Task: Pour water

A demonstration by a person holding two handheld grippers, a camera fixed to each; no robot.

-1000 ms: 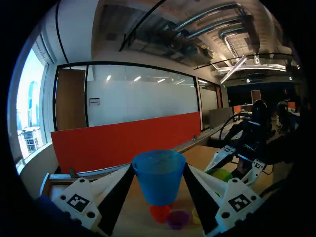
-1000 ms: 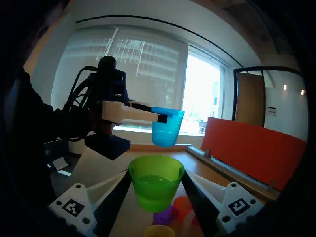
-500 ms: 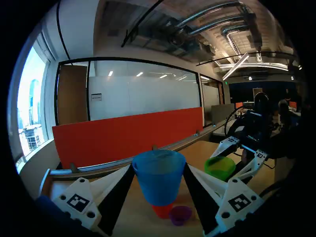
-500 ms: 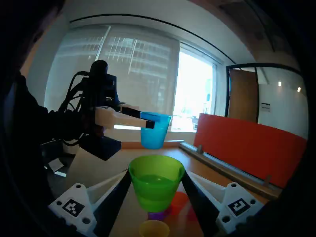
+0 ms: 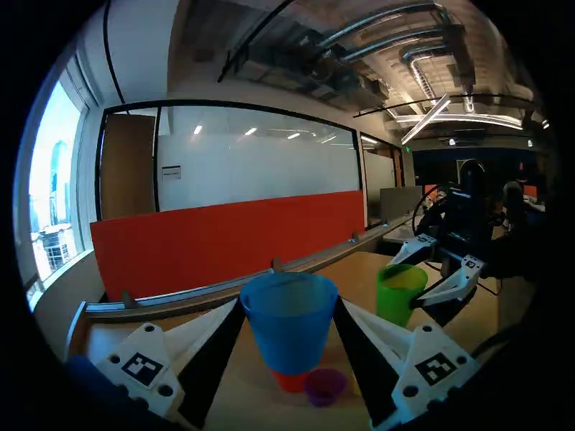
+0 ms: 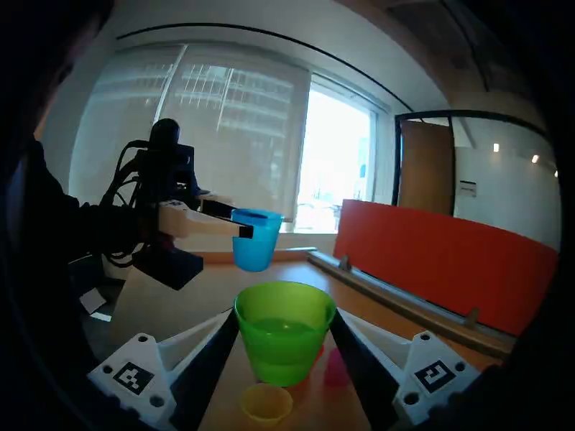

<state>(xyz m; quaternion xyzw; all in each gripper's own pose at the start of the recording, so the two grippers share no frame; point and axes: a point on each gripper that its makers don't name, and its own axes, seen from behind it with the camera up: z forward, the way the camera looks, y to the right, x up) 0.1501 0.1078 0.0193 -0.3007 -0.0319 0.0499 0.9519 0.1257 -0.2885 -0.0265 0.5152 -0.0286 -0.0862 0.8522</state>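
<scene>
My left gripper (image 5: 289,337) is shut on a blue cup (image 5: 290,319), held upright above the wooden table (image 5: 359,276). In the right gripper view the same blue cup (image 6: 255,238) hangs at the left, held by the left gripper (image 6: 241,226) and a dark-sleeved arm. My right gripper (image 6: 285,345) is shut on a green cup (image 6: 284,330) with water in it, upright. In the left gripper view that green cup (image 5: 399,292) is to the right, between the right gripper's white fingers (image 5: 453,284).
Small cups stand on the table below: orange (image 5: 291,381) and purple (image 5: 325,386) under the blue cup; yellow (image 6: 266,402) and pink (image 6: 336,368) under the green one. An orange partition (image 5: 230,241) runs along the table's far edge. Windows stand behind the left gripper (image 6: 334,165).
The two grippers have drawn apart a little. In the right gripper view the blue cup has slid left and looks smaller. In the left gripper view the green cup has risen and turned upright.
</scene>
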